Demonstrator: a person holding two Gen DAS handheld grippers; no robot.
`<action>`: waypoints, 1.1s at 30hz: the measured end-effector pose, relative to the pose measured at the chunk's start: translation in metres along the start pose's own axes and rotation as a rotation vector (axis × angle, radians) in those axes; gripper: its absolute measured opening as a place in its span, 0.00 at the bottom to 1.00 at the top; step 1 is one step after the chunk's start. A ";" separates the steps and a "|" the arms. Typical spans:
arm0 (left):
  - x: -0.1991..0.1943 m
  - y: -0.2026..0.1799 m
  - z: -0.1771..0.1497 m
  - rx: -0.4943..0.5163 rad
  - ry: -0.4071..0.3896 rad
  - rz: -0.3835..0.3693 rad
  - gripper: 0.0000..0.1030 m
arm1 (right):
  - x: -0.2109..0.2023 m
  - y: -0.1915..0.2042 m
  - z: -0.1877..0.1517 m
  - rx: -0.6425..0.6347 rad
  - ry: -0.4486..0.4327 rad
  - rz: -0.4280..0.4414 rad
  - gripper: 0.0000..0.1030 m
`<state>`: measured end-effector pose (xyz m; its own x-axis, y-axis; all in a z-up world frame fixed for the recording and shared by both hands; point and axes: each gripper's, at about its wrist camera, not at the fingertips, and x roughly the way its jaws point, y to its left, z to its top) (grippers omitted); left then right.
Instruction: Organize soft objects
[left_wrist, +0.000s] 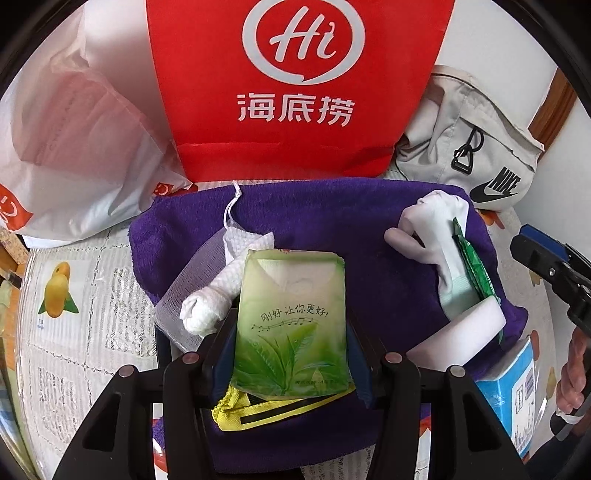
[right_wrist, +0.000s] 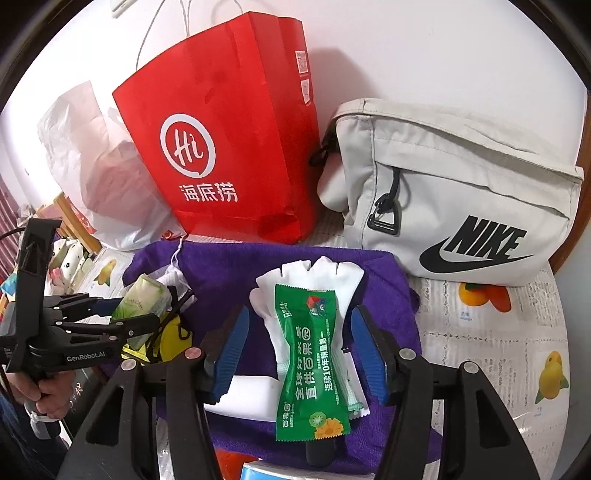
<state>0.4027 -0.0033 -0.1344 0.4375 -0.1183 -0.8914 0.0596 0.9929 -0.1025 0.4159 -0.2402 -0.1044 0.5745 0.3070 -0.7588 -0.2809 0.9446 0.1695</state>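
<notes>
A: How far along does the sorting look?

B: Early, I'd judge. The left gripper (left_wrist: 291, 332) has its jaws pinching the green tissue pack (left_wrist: 291, 321), lifted over the purple towel (left_wrist: 332, 229). Nothing visibly sits in the red paper bag (right_wrist: 229, 147), the white plastic bag (left_wrist: 74, 147) or the grey Nike pouch (right_wrist: 454, 192) yet; their insides are hidden, though.

A: And the right one?

B: The right gripper (right_wrist: 295, 347) has its jaws spread on either side of the green snack sachet (right_wrist: 314, 365), not touching it. That sachet lies on a white toe sock (right_wrist: 314, 280).

A: What's left?

B: The rolled white cloth (left_wrist: 210, 302) in its mesh, a yellow item (left_wrist: 236, 413) under the pack, the sock, the sachet and a white block (left_wrist: 469, 332) are all on the towel.

A: The surroundings?

B: A counter (right_wrist: 498, 350) under a lace-patterned cover with fruit prints, against a white wall (right_wrist: 406, 48). A blue-and-white box (left_wrist: 517, 391) sits at the towel's near edge.
</notes>
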 end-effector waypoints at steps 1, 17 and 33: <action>0.000 0.000 0.000 -0.002 0.003 0.000 0.52 | 0.000 0.000 0.000 0.000 0.000 0.000 0.56; -0.024 -0.002 0.003 0.013 -0.033 0.012 0.65 | -0.012 0.007 0.002 -0.002 -0.009 -0.008 0.64; -0.124 -0.036 -0.047 0.093 -0.168 0.019 0.82 | -0.096 0.033 -0.039 0.055 -0.005 -0.071 0.79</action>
<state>0.3041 -0.0241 -0.0414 0.5829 -0.1067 -0.8055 0.1292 0.9909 -0.0377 0.3220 -0.2427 -0.0505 0.5954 0.2397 -0.7668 -0.1972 0.9689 0.1497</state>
